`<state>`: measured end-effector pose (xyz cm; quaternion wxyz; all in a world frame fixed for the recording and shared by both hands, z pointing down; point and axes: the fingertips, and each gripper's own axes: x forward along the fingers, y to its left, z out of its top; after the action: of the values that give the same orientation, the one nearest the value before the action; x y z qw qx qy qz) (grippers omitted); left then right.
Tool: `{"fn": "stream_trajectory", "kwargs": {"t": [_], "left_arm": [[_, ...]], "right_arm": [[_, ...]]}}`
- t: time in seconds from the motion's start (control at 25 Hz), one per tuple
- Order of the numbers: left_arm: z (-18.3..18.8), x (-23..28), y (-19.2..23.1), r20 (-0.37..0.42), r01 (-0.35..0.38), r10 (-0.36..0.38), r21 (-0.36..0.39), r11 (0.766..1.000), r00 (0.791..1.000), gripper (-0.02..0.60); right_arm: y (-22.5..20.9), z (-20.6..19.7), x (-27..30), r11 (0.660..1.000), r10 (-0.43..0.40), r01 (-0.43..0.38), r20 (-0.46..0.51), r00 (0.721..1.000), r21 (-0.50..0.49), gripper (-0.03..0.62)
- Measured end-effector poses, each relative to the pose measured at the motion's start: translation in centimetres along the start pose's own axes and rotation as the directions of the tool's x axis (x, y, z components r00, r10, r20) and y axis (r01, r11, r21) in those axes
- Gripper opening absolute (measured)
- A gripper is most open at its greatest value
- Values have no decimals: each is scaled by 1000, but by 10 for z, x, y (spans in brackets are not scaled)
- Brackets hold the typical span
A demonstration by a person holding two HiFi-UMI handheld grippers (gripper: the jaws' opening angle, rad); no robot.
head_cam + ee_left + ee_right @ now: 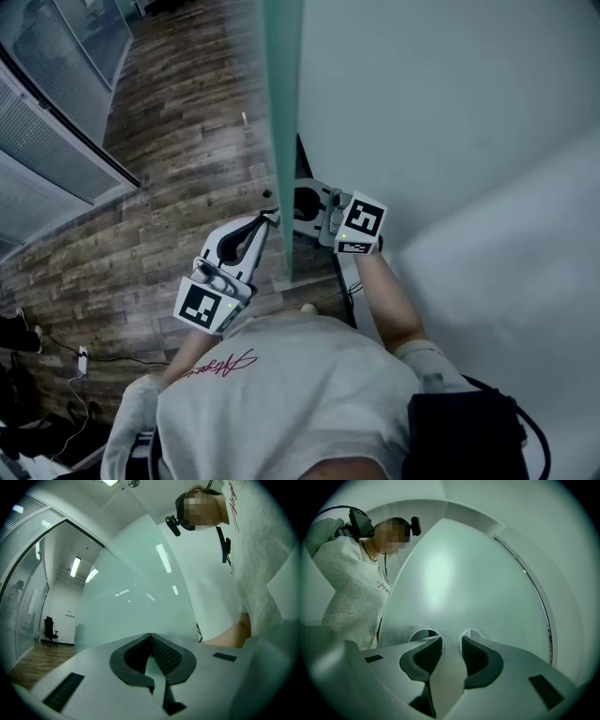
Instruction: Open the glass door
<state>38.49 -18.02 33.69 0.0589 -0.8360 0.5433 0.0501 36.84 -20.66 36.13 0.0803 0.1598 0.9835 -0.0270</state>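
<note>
The left gripper is holding its jaws closed, tips meeting with nothing between them. It is pointing at one frosted face of the glass door; whether the tips are touching the glass cannot be told. The right gripper is holding its jaws apart and empty. It is pointing at the door's opposite face, and its tips are sitting right at the glass, where their reflections are showing as two round patches.

From the head view the door is appearing edge-on as a green strip. The left gripper is lying just left of that edge and the right gripper just right of it, both close to the door. Each gripper's marker cube, the left cube and the right cube, is trailing away from the door. A person in a light sweatshirt is standing at the door's edge. A wooden floor is stretching away on the door's left side, and an office chair is standing well apart from the door.
</note>
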Motion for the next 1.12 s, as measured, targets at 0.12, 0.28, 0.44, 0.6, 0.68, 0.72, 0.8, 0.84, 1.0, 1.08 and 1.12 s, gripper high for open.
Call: {"fn": "stream_trajectory", "kwargs": {"t": [0.12, 0.28, 0.44, 0.6, 0.68, 0.72, 0.8, 0.84, 1.0, 1.08, 1.12], "left_arm": [[-2, 8, -4, -8, -21, 21, -2, 1000, 1000, 17], [-11, 16, -5, -26, -38, 38, -5, 999, 999, 17], [-19, 18, -6, -38, -55, 55, -20, 998, 998, 17], [-13, 18, -6, -38, -48, 47, -24, 999, 998, 17], [-15, 21, -8, -36, -42, 41, -20, 999, 999, 17], [-17, 24, -9, -36, -39, 38, -19, 999, 999, 17], [-19, 27, -10, -38, -35, 34, -17, 999, 999, 17], [-18, 28, -10, -39, -33, 33, -18, 999, 999, 17], [-17, 32, -12, -41, -25, 25, -17, 1000, 999, 17], [-16, 31, -13, -42, -25, 24, -17, 1000, 999, 17], [-16, 31, -13, -44, -26, 25, -16, 1000, 999, 17]], "right_arm": [[-3, 2, -12, 1000, 15, -15, 6, 1000, 11, 138], [-11, 3, -27, 1000, 23, -23, 3, 1000, 15, 138], [-14, 5, -37, 999, 29, -29, 1, 1000, 18, 138], [-13, 12, -38, 999, 29, -29, 0, 1000, 19, 138], [-14, 9, -42, 999, 32, -32, -9, 999, 15, 138], [-15, 6, -45, 999, 36, -36, -15, 999, 13, 138], [-16, 4, -48, 999, 41, -41, -18, 999, 13, 138], [-16, 5, -48, 999, 41, -41, -16, 999, 14, 138], [-16, 7, -48, 999, 36, -36, -6, 999, 14, 138], [-15, 7, -48, 999, 39, -39, -8, 999, 16, 138], [-14, 7, -48, 999, 43, -43, -11, 999, 20, 138]]}}
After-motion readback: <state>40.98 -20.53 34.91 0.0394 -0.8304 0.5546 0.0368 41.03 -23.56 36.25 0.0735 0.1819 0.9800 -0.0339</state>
